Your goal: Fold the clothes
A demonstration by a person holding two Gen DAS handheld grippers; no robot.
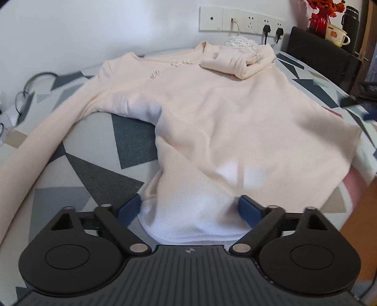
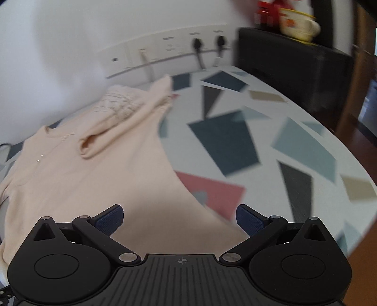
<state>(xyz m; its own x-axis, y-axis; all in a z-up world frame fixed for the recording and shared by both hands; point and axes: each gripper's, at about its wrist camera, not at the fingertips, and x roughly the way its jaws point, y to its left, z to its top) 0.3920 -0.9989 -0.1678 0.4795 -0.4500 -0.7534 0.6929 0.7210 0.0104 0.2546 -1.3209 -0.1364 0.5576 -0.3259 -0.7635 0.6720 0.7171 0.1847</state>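
Two grippers: you hold one at each end of the sweater's near hem, both with fingers spread wide.
Sweater [image 1: 212, 113]: cream knit, spread flat on the patterned table cover [image 1: 99, 174], collar toward the wall sockets [image 1: 242, 21], hem toward you.
Left sleeve [image 1: 47, 141]: stretched out left of the sweater body, not folded yet.
Left gripper [image 1: 188, 207]: jaws apart, the hem's turned-up left corner lies between the blue pads but nothing is pinched.
Folded sleeve [image 1: 238, 63]: already doubled back onto the sweater's chest, near the collar.
Right gripper [image 2: 180, 219]: jaws apart over the sweater's right hem edge, holding nothing; the view is blurred.
Risk, left: if you close too shallow you will likely catch only the top layer of the hem, and the fold will come up crooked.
Risk, right: closing low here could nip the table cover with the sweater and drag it.
Risk, both: lifting unevenly could roll the folded sleeve off the chest.
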